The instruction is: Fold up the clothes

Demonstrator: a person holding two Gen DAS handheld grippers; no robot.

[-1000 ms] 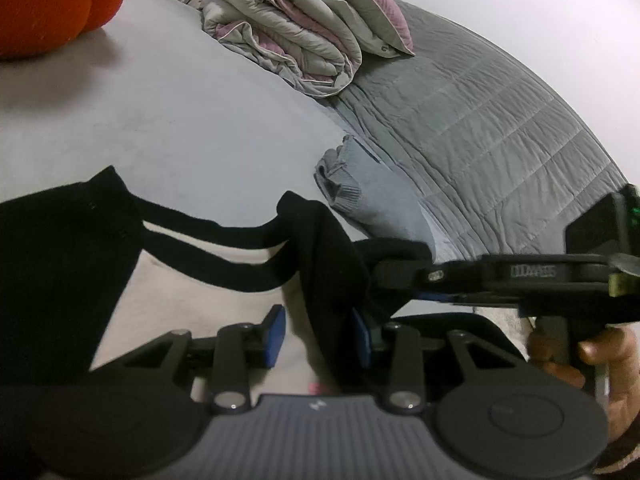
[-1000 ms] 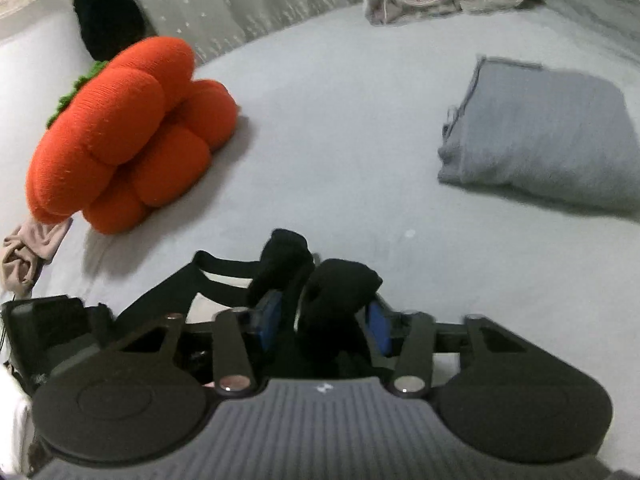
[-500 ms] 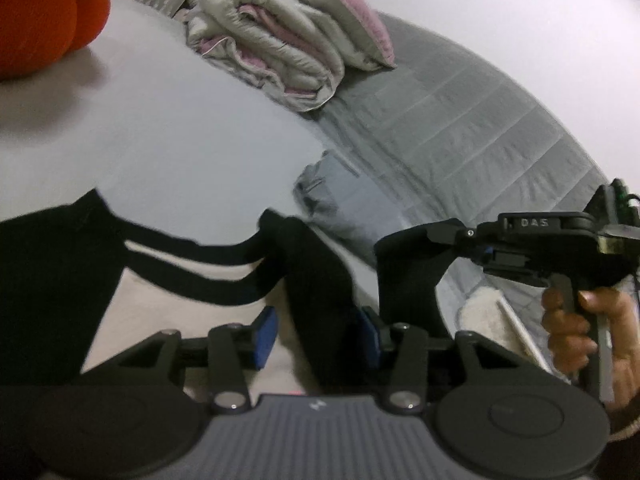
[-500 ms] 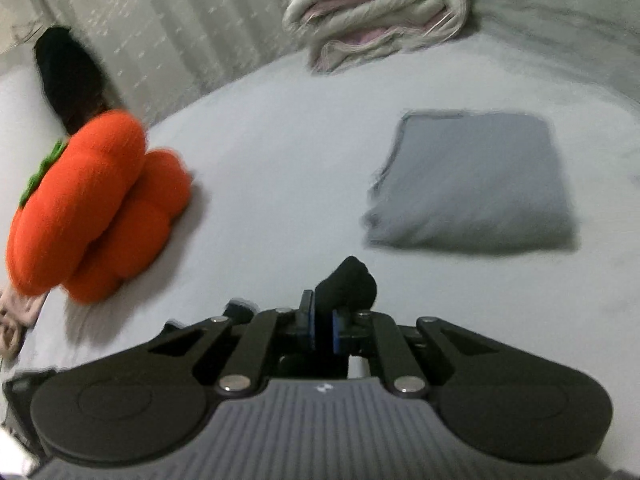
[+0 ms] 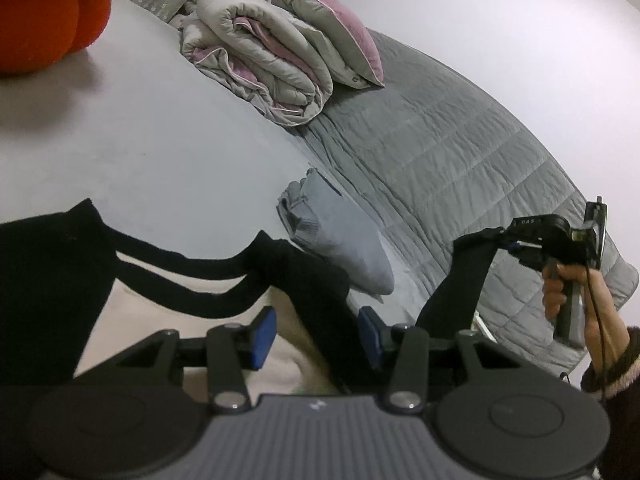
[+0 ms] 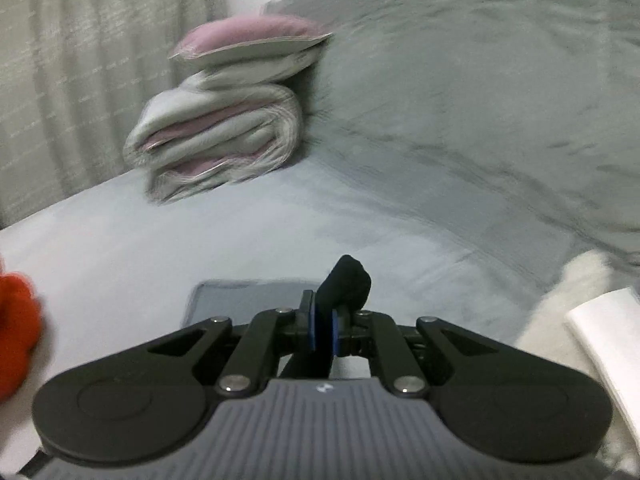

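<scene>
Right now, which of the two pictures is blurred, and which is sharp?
The right wrist view is smeared by motion: the folded duvet and pink pillow are streaked, though the right claw itself is crisp. The left wrist view is sharp; the quilt stitching reads clearly, only bent by fisheye.

The left claw sits low over the bed with its blue pads spread apart; black cloth runs through the gap against the right-hand pad, not pinched from both sides. The right claw has its pads pressed together on a fold of black cloth. In the left wrist view it is raised toward the bed's right edge, gripped at the handle by the person's right hand, whose dark cuffed sleeve shows below.
</scene>
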